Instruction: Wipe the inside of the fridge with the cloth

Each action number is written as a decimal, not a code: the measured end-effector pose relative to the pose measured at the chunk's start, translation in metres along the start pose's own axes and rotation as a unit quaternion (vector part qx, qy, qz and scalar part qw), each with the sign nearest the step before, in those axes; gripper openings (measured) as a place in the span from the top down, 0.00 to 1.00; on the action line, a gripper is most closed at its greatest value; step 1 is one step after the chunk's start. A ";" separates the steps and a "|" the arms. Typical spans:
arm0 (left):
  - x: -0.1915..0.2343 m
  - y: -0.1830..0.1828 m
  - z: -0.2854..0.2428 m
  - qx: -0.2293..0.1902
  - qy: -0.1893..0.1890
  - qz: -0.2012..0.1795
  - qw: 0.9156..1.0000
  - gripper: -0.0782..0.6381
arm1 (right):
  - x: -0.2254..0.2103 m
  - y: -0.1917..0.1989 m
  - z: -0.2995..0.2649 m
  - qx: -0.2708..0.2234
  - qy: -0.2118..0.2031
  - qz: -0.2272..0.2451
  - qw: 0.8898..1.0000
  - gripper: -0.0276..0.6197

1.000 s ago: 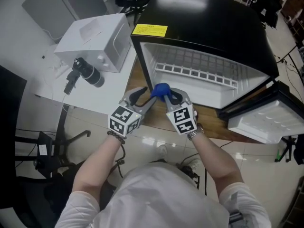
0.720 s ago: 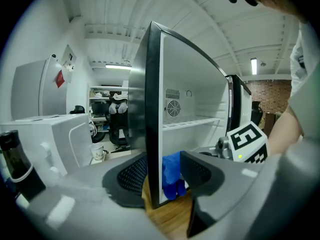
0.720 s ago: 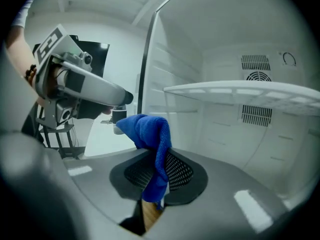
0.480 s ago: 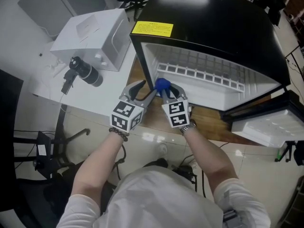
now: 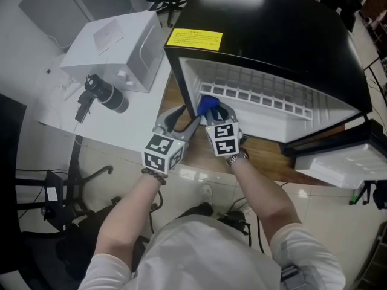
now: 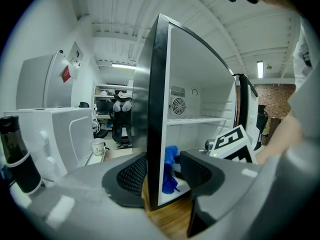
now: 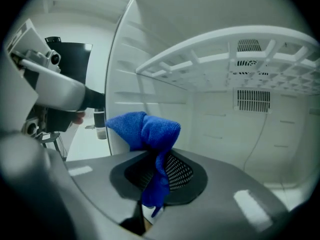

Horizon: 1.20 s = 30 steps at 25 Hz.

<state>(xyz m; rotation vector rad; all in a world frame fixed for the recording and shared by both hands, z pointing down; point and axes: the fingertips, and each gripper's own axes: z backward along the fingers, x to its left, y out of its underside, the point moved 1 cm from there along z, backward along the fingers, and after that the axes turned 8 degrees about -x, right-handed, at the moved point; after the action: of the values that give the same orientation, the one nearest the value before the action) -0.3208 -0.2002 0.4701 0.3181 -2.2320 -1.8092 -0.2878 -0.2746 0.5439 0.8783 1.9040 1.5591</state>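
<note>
Blue cloth — pinched in right hand-held gripper, just inside fridge.

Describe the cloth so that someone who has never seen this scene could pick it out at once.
Start at the black fridge with the yellow sticker on top, open to its white inside. At the left front edge of that opening, the right gripper pinches a bunched cloth. It is the only bright blue thing there.
</note>
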 end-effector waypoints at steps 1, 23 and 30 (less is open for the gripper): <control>0.000 0.000 0.000 -0.001 -0.002 0.001 1.000 0.60 | -0.002 0.000 -0.003 0.000 0.003 -0.003 1.000 0.89; 0.006 0.002 -0.004 -0.010 -0.024 -0.029 0.999 0.64 | -0.055 0.003 -0.059 -0.016 0.077 -0.048 0.996 0.89; 0.007 0.006 -0.005 -0.007 -0.033 -0.033 0.999 0.65 | -0.064 0.008 -0.070 -0.020 0.095 -0.061 0.993 0.89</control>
<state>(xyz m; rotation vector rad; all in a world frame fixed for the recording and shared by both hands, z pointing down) -0.3257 -0.2061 0.4771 0.3378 -2.2774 -1.8947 -0.2967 -0.3674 0.5650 0.6018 2.0078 1.6492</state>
